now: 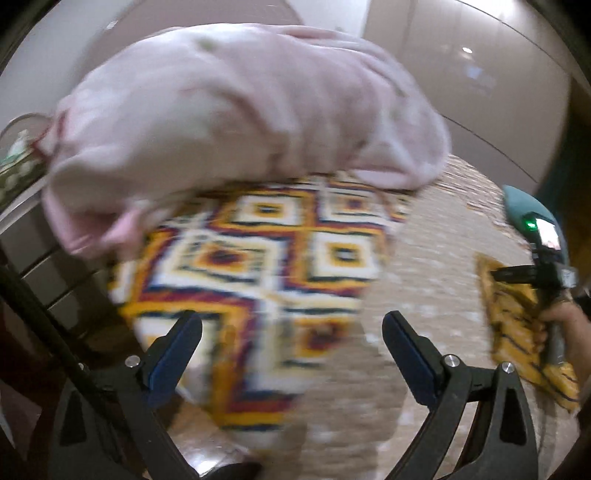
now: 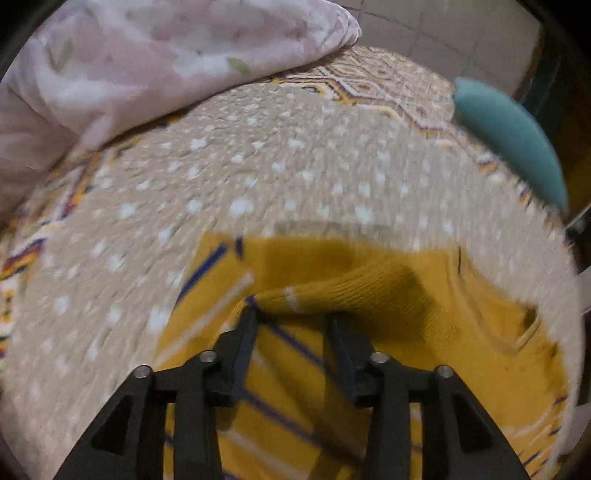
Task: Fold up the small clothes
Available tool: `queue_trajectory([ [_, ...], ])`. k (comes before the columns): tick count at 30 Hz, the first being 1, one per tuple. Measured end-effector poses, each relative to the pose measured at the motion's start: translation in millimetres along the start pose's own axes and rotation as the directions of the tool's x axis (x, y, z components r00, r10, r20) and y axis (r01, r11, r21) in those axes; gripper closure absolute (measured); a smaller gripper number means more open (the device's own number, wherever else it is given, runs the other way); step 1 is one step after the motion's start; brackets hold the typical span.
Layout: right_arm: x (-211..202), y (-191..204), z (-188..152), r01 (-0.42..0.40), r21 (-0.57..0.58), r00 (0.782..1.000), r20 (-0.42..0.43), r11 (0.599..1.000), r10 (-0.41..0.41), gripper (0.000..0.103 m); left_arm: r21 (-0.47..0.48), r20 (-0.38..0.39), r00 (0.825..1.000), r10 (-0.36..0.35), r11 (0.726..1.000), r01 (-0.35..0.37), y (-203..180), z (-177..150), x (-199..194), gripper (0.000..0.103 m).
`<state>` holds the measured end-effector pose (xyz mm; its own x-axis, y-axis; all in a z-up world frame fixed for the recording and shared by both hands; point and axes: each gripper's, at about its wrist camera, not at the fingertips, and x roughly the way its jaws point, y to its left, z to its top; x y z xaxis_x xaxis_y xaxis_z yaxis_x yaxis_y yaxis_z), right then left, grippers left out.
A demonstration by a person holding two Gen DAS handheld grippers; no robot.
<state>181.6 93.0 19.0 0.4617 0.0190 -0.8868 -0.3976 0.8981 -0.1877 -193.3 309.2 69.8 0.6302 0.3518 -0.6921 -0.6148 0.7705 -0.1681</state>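
Observation:
A mustard-yellow knit garment [image 2: 424,317] with blue and white stripes lies on a beige dotted blanket [image 2: 258,177]. My right gripper [image 2: 291,314] points down onto it, jaws partly apart. A raised fold of the knit lies just beyond the fingertips, and the pads do not press on it. In the left wrist view the same garment [image 1: 517,332] shows at the far right, under a person's hand [image 1: 561,325]. My left gripper [image 1: 291,321] hangs wide open above a patterned bedspread [image 1: 258,258], with nothing between its fingers. Both views are blurred.
A bundled pink quilt [image 1: 240,110] lies at the back of the bed, seen too as the pink quilt [image 2: 166,55] at the top left. A teal pillow [image 2: 509,136] rests at the bed's right edge. Tiled floor [image 2: 443,33] lies beyond.

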Motion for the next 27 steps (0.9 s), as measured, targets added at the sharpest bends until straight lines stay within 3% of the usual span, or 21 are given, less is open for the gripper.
queue_trajectory([
  [2, -11.3, -0.4, 3.7, 0.014, 0.009, 1.000, 0.011, 1.000, -0.014, 0.051, -0.022, -0.009, 1.000, 0.029, 0.999, -0.029, 17.6, -3.7, 1.8, 0.005],
  [3, -29.2, -2.3, 1.1, -0.008, 0.026, 0.998, 0.070, 1.000, 0.006, 0.051, -0.031, -0.018, 0.999, 0.043, 0.999, -0.043, 25.2, -7.4, 2.0, 0.005],
  [6, -78.7, -2.9, -15.5, -0.137, 0.045, 0.972, 0.200, 0.990, 0.126, 0.050, -0.022, -0.028, 0.997, 0.077, 0.997, -0.078, 36.9, -20.0, -2.2, 0.005],
  [8, -101.3, 11.0, -38.8, -0.261, -0.017, 0.946, 0.196, 0.965, 0.259, 0.049, 0.002, -0.030, 0.995, 0.092, 0.996, -0.092, 39.4, -27.5, -5.9, 0.005],
  [12, -127.4, 32.9, -101.4, -0.290, -0.142, 0.934, 0.172, 0.946, 0.312, 0.049, 0.026, -0.040, 0.994, 0.103, 0.994, -0.102, 39.7, -37.7, -11.6, 0.005],
  [18, -150.3, -40.3, -193.2, -0.234, -0.043, 0.948, 0.213, 0.971, 0.238, 0.046, 0.040, -0.048, 0.991, 0.124, 0.992, -0.122, 36.0, -44.5, -19.8, 0.005],
  [22, -160.7, -129.6, -250.6, -0.107, 0.108, 0.974, 0.212, 0.988, 0.083, 0.038, 0.078, -0.052, 0.994, 0.101, 0.992, -0.096, 15.3, -47.2, -25.7, 0.005],
  [27, -161.9, -228.8, -312.1, -0.002, 0.323, 0.986, 0.159, 0.946, -0.052, 0.034, 0.152, -0.059, 0.998, 0.031, 0.988, -0.022, -32.9, -50.0, -36.9, 0.005],
])
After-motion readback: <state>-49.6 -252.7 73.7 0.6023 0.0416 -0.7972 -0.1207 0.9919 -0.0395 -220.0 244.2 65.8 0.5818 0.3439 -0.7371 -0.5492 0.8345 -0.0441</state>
